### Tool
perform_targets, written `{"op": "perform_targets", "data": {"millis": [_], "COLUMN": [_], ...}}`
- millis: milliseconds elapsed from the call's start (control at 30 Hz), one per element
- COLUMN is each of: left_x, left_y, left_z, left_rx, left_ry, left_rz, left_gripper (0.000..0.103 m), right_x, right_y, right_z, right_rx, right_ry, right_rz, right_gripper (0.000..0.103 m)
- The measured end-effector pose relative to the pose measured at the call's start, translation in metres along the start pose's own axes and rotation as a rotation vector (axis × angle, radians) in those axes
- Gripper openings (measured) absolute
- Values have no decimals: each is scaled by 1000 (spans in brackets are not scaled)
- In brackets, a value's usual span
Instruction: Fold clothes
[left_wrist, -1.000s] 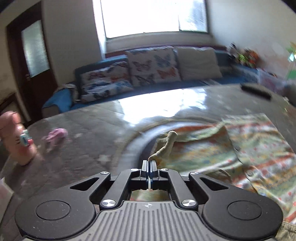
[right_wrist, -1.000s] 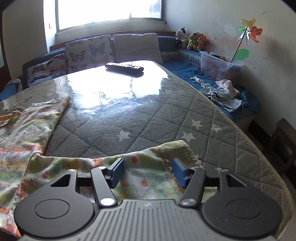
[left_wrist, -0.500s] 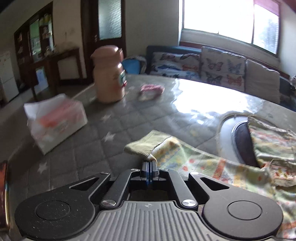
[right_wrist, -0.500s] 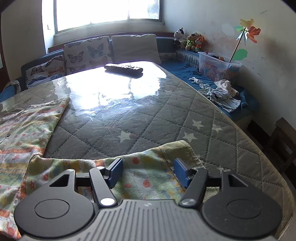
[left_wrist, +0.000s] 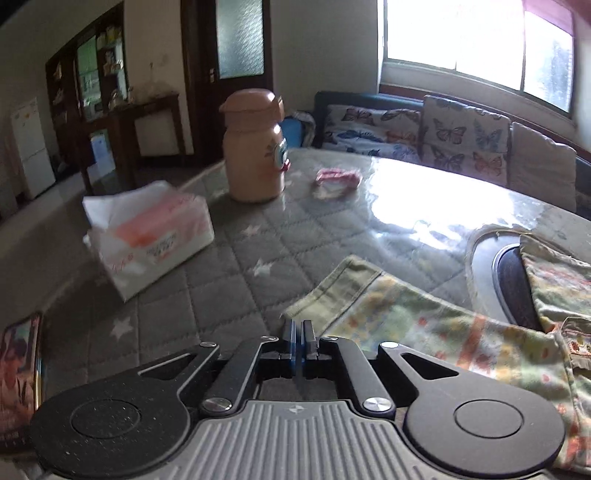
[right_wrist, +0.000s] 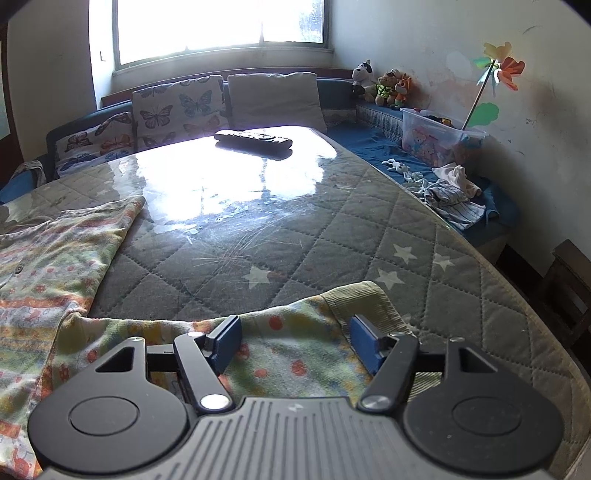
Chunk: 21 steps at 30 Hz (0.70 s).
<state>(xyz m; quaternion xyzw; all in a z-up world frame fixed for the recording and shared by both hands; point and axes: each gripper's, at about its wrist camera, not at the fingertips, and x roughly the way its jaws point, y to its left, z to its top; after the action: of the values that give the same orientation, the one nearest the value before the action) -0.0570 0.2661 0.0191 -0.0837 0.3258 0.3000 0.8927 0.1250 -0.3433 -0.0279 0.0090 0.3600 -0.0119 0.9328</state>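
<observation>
A patterned child's garment lies spread on the quilted table. In the left wrist view one sleeve (left_wrist: 406, 314) with a green ribbed cuff (left_wrist: 336, 284) lies flat. My left gripper (left_wrist: 298, 330) sits at the cuff's near corner, its jaws almost together with a thin gap; no cloth shows between them. In the right wrist view the other sleeve (right_wrist: 295, 354) with its green cuff (right_wrist: 362, 299) lies under my right gripper (right_wrist: 295, 341), which is open and holds nothing. The garment's body (right_wrist: 55, 251) lies at the left.
A tissue pack (left_wrist: 151, 236), a tan jug (left_wrist: 255, 147), a small pink item (left_wrist: 336, 177) and a picture card (left_wrist: 18, 369) are on the table's left part. A round inset (left_wrist: 495, 258) lies by the garment. A remote (right_wrist: 253, 138) lies far. Sofa behind.
My left gripper swung left and carried the sleeve cuff outward, laying the sleeve flat; the cuff has slipped from between its jaws. My right gripper has stayed open over the other sleeve.
</observation>
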Motion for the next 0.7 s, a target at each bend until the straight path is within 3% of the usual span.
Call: {"op": "perform_targets", "data": {"millis": [67, 133, 300, 333, 400, 433, 467, 533, 700], "left_x": [7, 20, 44, 46, 46, 45, 44, 41, 27], "left_y": [-8, -16, -21, -21, -20, -22, -24, -26, -9], "left_z": [5, 7, 9, 9, 8, 6, 4, -1, -9], "left_rx": [35, 78, 130, 134, 132, 142, 158, 174, 97], "left_ry": [-6, -1, 27, 30, 28, 21, 13, -1, 5], "left_rz": [-4, 17, 7, 2, -18, -11, 8, 39, 68], "left_gripper": [29, 44, 48, 47, 28, 12, 3, 2, 2], "right_x": [0, 0, 0, 0, 1, 1, 2, 3, 10], "right_y": [0, 0, 0, 0, 1, 2, 2, 3, 8], "right_z": [0, 0, 0, 0, 0, 0, 0, 0, 4], "right_rx": [-2, -4, -6, -8, -11, -12, -14, -17, -42], "right_ry": [1, 2, 4, 5, 3, 2, 1, -1, -11], "right_rz": [0, -1, 2, 1, 2, 3, 3, 5, 32], "right_gripper": [67, 68, 68, 68, 69, 69, 71, 72, 72]}}
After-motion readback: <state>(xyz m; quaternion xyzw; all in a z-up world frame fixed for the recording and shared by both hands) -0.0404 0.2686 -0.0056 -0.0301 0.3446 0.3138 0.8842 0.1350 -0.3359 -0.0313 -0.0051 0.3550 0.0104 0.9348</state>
